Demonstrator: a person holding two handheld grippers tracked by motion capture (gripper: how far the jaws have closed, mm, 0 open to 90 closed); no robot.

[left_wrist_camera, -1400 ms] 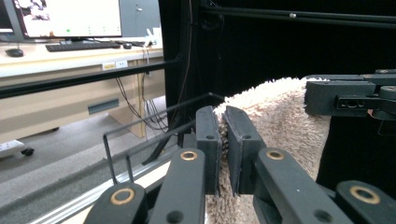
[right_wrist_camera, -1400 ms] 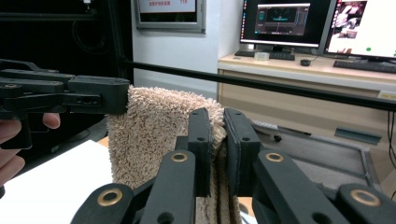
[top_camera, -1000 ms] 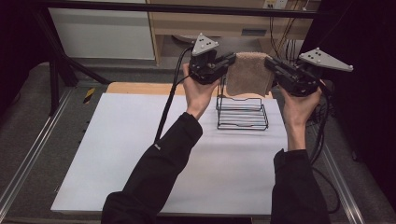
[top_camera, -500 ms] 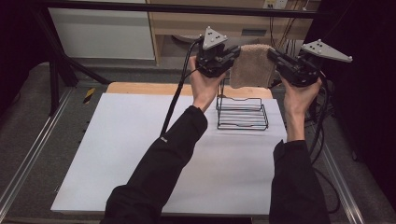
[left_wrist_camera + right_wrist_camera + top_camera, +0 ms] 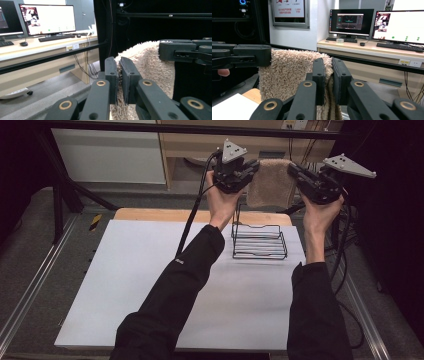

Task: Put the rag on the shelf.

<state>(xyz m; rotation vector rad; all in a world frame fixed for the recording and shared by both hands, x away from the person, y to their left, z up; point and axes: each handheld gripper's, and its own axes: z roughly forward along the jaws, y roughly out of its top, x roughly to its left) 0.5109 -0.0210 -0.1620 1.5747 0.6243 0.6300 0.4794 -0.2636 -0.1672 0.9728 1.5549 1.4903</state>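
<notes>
- Left gripper (image 5: 251, 168): jaws nearly together, pinching the left top corner of the towel (image 5: 271, 182); in the left gripper view the fluffy pile is squeezed in the narrow gap between the two black fingers (image 5: 111, 75)
- Right gripper (image 5: 295, 171): jaws likewise nearly together, pinching the right top corner of the towel; in the right gripper view the cloth is clamped between its fingers (image 5: 319, 75) and hangs down below them
- Towel: beige, shaggy, held up in the air between the two grippers, top edge stretched roughly level, the rest hanging free; it sits above and just behind the rack (image 5: 258, 241), not touching it as far as the high view tells
- Rack: black wire, with a raised back; it stands on the table (image 5: 125, 290) at the far right, and nothing lies in it
- Table: covered by a white sheet, with a wooden edge showing at the far side; both sleeved forearms reach over it from the near side
- Cables (image 5: 192, 220) trail from each gripper, the left one crossing down over the table
- Around: a desk with monitors (image 5: 398, 26), keyboards and a mouse stands beyond the dark frame of the rig, well apart from the towel
</notes>
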